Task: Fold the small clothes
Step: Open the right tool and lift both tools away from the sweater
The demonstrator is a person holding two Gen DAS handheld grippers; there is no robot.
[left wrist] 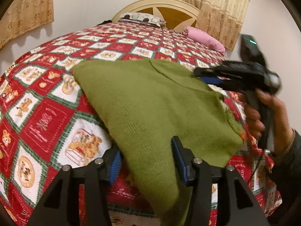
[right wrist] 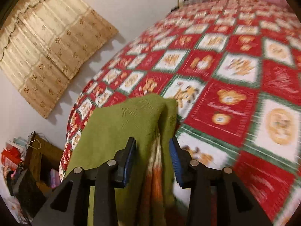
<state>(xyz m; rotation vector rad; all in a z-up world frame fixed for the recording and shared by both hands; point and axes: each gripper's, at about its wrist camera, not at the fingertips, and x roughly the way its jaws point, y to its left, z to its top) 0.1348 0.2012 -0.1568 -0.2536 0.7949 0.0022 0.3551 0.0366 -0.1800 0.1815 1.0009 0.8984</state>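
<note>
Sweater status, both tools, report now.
Left tool open, straddling green sweater. Right tool open around sweater's bunched edge, grip unconfirmed. Sweater partly lifted over quilt. Nothing in the way.

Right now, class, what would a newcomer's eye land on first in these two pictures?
First, the green knit garment, held up over the bed between both grippers. Next, the red, white and green teddy-bear quilt covering the bed beneath it. In the right wrist view, an orange-and-cream striped part shows inside the green cloth between the fingers.
</note>
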